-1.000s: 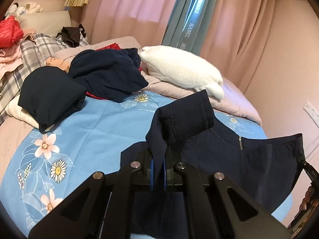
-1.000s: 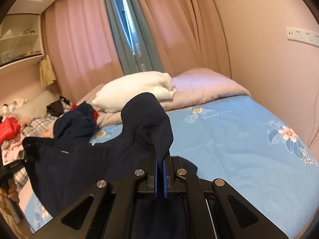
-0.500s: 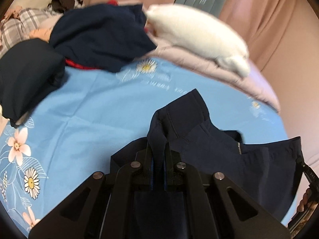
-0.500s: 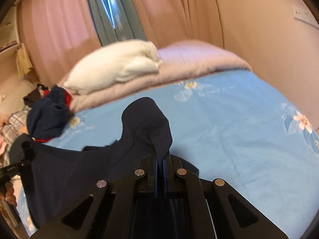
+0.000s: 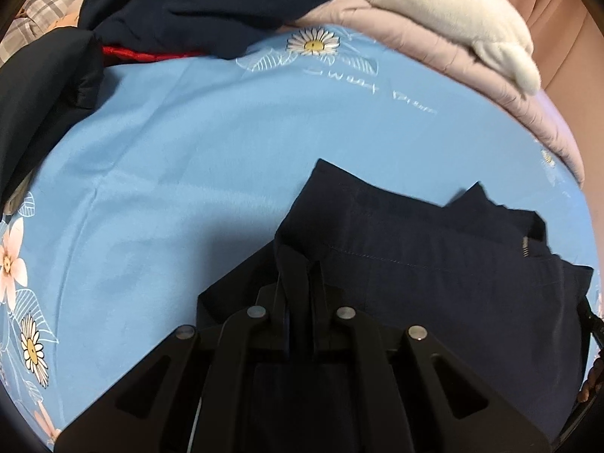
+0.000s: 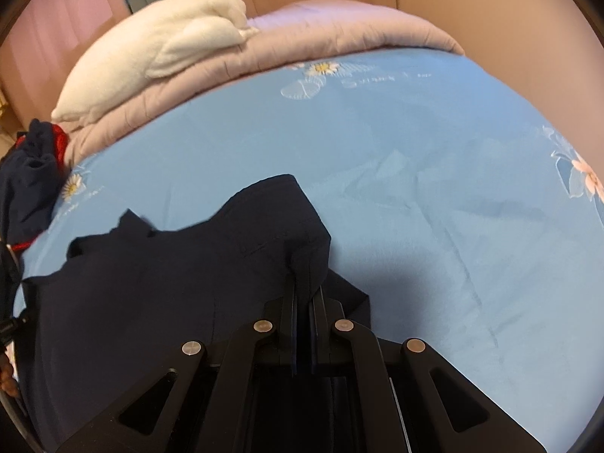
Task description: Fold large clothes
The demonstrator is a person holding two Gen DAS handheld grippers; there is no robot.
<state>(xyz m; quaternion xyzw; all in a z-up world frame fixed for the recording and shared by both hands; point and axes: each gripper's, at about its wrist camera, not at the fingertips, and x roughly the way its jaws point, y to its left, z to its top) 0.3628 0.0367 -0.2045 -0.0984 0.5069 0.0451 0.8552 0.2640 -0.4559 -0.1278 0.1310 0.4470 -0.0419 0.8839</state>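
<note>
Two black grippers, left gripper [image 5: 300,283] and right gripper [image 6: 305,283], each clench one dark navy garment [image 5: 434,264] at lower frame over one blue floral bedsheet [image 5: 188,158].

Blue flowered bedsheet [image 5: 188,158], navy garment [image 5: 434,264], dark clothes pile [image 5: 188,3], mauve quilt [image 6: 339,34] on it.

The dark navy garment [image 5: 434,260] has a stitched hem line and a small metal zipper end at its 3 o'clock side. It is spread partly flat over the blue floral bedsheet [image 5: 188,173], its upper edge rumpled into peaks toward 12 o'clock, with two corners pinched upright at 6 o'clock of each view.
</note>
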